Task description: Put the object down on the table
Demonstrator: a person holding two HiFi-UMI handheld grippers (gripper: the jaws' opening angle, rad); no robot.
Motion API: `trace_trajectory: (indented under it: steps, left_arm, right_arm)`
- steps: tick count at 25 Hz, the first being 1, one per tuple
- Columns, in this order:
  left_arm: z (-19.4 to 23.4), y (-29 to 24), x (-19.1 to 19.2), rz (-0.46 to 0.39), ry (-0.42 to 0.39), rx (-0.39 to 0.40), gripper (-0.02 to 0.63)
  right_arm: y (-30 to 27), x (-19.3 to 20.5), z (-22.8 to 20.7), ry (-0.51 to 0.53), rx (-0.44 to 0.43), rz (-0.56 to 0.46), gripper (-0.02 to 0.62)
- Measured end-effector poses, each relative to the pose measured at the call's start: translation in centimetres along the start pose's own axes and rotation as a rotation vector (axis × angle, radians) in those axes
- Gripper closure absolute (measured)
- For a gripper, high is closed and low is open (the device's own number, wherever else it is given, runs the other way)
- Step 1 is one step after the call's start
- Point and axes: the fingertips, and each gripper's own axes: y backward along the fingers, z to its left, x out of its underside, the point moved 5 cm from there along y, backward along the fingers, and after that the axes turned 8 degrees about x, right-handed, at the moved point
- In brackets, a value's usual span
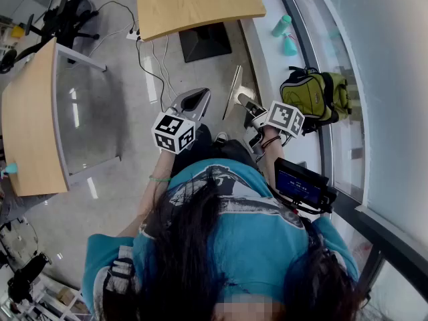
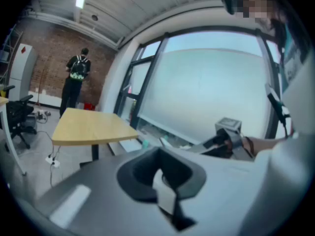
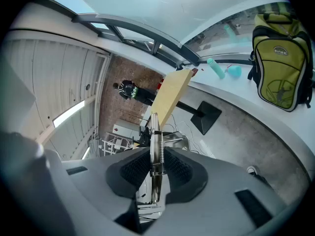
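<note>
The thin, silvery, spring-fitted metal piece, edge-on with its long axis toward 12 o'clock, is clenched in the right claw.

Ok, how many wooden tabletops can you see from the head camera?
2: one wooden tabletop at top centre, a second tabletop along the left edge. Others may lie out of view.

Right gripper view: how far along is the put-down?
Done: nothing yet. In hand: the right gripper is clamped on a thin metal piece with a spring, held in the air over the floor. Left: carry it to a table, set it down and open the jaws.
</note>
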Motion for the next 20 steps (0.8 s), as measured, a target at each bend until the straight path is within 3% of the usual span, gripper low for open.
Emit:
trace_trajectory:
  steps: [11,20]
  left_arm:
    - [0.6,-0.3,-0.8,0.020,-0.011,-0.017,0.603]
    - [7.8,-5.1,-2.7,-0.002,0.015,-0.023,0.603]
  right_arm:
    - [-0.2,-1.1,-0.6,-0.040,0.000,-0.011,0.505]
    - [-5.4,-7.0,-0.8,-0.045,0.032,-0.012,0.504]
